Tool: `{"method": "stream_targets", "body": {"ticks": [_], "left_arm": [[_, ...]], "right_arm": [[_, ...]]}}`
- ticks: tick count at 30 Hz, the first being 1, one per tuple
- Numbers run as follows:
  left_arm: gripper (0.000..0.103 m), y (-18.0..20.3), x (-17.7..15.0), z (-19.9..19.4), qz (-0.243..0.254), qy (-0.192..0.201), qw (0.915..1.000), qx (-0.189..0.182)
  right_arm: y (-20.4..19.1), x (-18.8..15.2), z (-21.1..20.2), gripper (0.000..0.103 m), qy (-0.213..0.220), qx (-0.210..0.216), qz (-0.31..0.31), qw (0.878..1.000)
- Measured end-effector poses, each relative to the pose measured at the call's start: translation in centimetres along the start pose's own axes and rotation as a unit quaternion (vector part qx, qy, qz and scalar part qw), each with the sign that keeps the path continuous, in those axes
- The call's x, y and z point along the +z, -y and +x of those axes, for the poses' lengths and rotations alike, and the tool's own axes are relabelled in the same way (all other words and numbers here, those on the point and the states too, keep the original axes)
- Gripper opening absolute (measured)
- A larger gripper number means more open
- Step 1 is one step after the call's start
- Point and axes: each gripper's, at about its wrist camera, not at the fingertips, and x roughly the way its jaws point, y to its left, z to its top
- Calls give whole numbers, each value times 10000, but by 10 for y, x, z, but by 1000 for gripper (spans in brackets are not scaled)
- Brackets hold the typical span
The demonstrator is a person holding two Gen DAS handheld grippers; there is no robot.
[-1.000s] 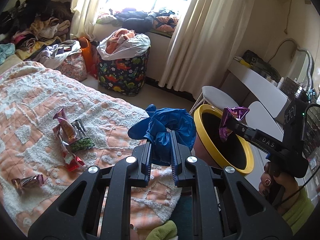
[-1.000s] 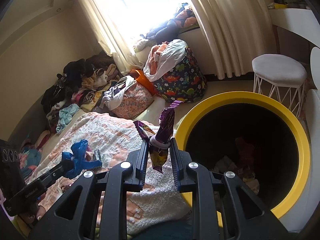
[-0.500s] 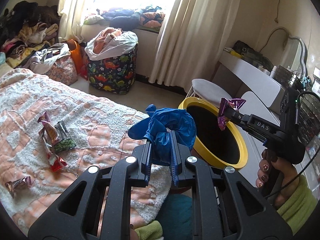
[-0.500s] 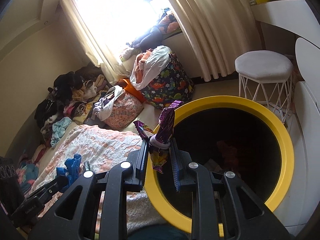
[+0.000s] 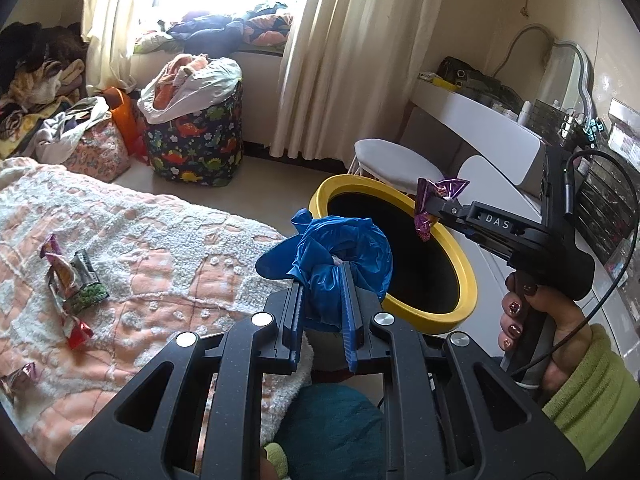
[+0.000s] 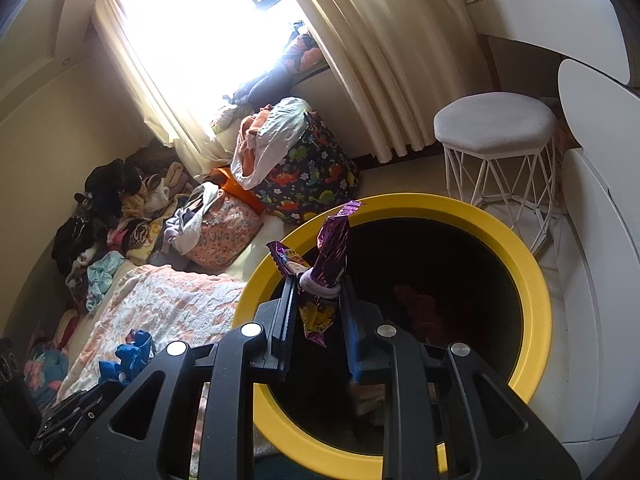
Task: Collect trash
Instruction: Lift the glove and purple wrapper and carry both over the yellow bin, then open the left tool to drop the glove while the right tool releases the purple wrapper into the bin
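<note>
Left of the yellow-rimmed bin (image 5: 430, 314), loose wrappers (image 5: 70, 280) lie on the bed (image 5: 160, 248). The left gripper (image 5: 322, 300) clenches a crumpled blue bag (image 5: 340, 256) beside the bin's rim. The right gripper (image 6: 316, 300) grasps a purple wrapper (image 6: 330, 256), seemingly over the bin's mouth.

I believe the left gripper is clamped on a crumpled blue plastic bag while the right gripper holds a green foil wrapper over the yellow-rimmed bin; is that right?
Not quite: the foil wrapper in the right gripper is purple, not green, as the right wrist view shows. The rest holds: the left gripper is clamped on the crumpled blue plastic bag, and the wrapper is over the yellow-rimmed bin.
</note>
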Motion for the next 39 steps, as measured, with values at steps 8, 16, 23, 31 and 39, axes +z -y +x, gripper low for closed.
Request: {"method": "stream_targets", "body": {"ticks": [8,16,23,31,39], "left_arm": [[11,20,0,13,211,-64,9997,-108],[11,34,4,27,377,-89,9991,-186],[11,48,9,45,555,-136,9981,-215],[11,57,14,66,666,-264,9972,-206],[11,59,22,89,598,-421,9972,-136]], "right_arm": [[17,-2,1,21,-24,-195,198,9996],[32,-4,5,21,-96,-352,401,9985],[43,-4,8,21,-145,-424,532,9976],[48,-5,10,21,-228,-430,623,9969],[49,-6,13,23,-290,-395,641,9967]]}}
